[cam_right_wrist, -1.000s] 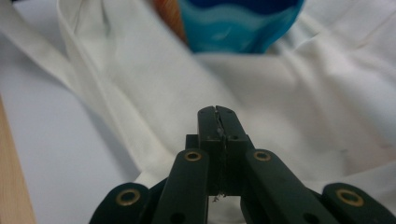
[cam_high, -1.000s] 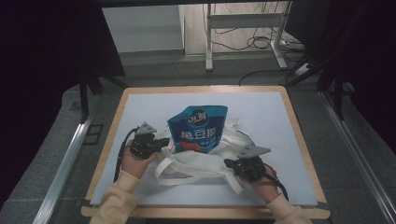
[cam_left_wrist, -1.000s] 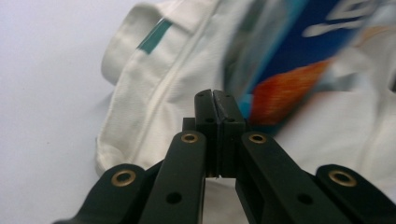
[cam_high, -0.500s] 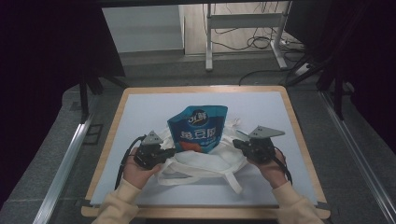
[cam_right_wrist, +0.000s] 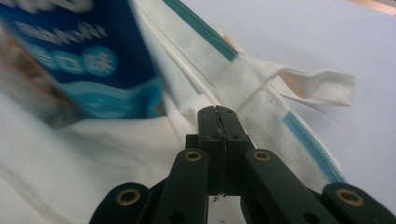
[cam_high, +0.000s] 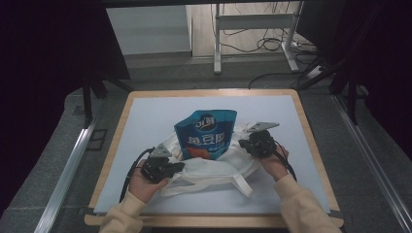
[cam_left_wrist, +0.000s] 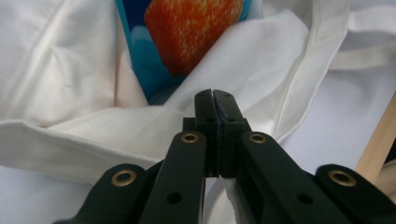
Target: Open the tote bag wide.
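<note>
The left hand-held gripper [cam_left_wrist: 214, 95] has its two black jaws pressed fully together, and white cloth shows below them in the left gripper view, so it looks clamped on the near hem of the white fabric tote bag [cam_left_wrist: 84, 135]. The right hand-held gripper [cam_right_wrist: 217, 112] is likewise closed tight, its tips lying on the bag's seam beside a teal trim stripe [cam_right_wrist: 308, 144]; whether cloth is actually caught between them I cannot tell.

In the high view the left hand-held gripper [cam_high: 176, 166] sits at the bag's near left corner and the right hand-held gripper [cam_high: 243, 144] at its right edge, with the tote bag [cam_high: 214, 170] spread between them on the pale blue worktop [cam_high: 145, 116]. A blue foil snack pouch with an orange picture on its front [cam_high: 206, 136] stands half inside the bag's mouth, its top poking up beyond both grippers.

The bag is soft, limp and light; it will sag and fold wherever it is not held, so the stitched hem or the loose strap handles [cam_high: 243, 184] are the firmest places to take it. The pouch looks light, crinkly and rather slippery, and is best pinched at its flat sealed top edge
</note>
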A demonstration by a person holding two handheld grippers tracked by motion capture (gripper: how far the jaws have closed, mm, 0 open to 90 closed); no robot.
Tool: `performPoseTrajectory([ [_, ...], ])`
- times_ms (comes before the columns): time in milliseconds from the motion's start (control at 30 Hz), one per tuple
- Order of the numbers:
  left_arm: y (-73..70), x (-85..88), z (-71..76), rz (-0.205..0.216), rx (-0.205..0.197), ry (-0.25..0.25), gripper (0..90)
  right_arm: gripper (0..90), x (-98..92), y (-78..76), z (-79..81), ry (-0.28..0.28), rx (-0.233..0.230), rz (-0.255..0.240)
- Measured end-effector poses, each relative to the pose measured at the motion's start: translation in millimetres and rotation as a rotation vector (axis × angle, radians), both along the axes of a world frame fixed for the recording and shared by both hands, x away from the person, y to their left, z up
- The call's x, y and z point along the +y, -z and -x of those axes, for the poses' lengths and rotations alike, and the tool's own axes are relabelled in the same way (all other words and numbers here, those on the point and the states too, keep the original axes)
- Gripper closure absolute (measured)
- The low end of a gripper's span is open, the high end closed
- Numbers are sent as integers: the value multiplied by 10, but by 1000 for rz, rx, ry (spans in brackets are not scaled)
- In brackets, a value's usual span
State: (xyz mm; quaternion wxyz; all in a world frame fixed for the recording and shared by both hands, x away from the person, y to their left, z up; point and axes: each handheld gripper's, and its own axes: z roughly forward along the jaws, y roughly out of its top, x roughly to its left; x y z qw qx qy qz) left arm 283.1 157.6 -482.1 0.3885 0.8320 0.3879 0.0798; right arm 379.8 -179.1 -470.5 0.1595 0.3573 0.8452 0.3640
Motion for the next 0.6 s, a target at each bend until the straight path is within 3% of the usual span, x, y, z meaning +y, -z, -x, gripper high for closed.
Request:
performPoseTrajectory([
  [133,66,-22,14,-9,22,11,900,893,-66,84,-86,32,29,-23],
  [300,144,-78,16,-35,43,26,900,893,-53,166,-156,54,13,2],
  [600,223,-105,28,-44,68,37,900,894,-65,233,-222,82,24,-23],
])
